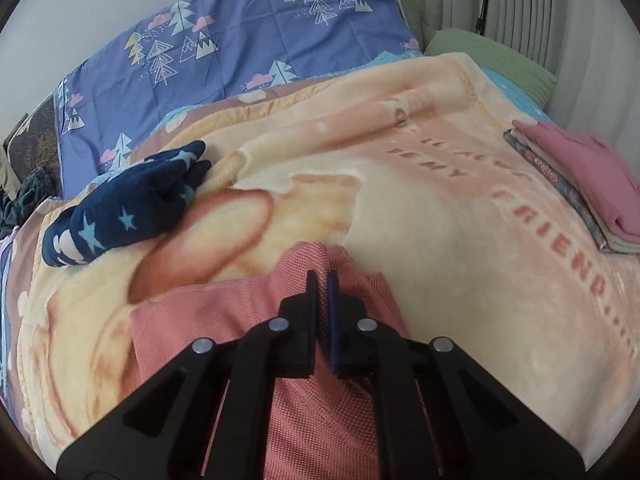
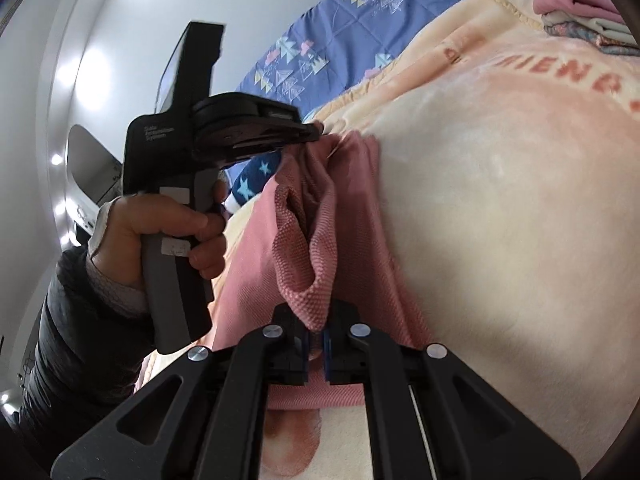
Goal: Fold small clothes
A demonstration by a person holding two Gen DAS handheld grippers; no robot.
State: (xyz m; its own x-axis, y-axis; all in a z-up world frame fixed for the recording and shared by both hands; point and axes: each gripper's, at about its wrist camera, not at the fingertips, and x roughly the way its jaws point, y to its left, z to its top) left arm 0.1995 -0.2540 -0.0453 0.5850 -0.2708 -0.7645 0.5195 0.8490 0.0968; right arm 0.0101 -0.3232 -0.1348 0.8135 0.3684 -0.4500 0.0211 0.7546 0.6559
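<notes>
Both tongs, left gripper (image 1: pixel 322 280) and right gripper (image 2: pixel 316 334), pinch the pink knit garment (image 2: pixel 320 240) bunched just above the peach blanket (image 2: pixel 500 220), so a thin bite of cloth could slip free, I judge, spoiling the fold.

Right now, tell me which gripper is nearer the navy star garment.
Left. The left gripper pinches the pink cloth right beside the navy star garment; the right gripper grips that cloth's other end, farther off.

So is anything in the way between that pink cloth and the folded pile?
Nothing visible. Both the left gripper and right gripper already pinch the pink garment, and only bare blanket lies between it and the folded stack.
</notes>
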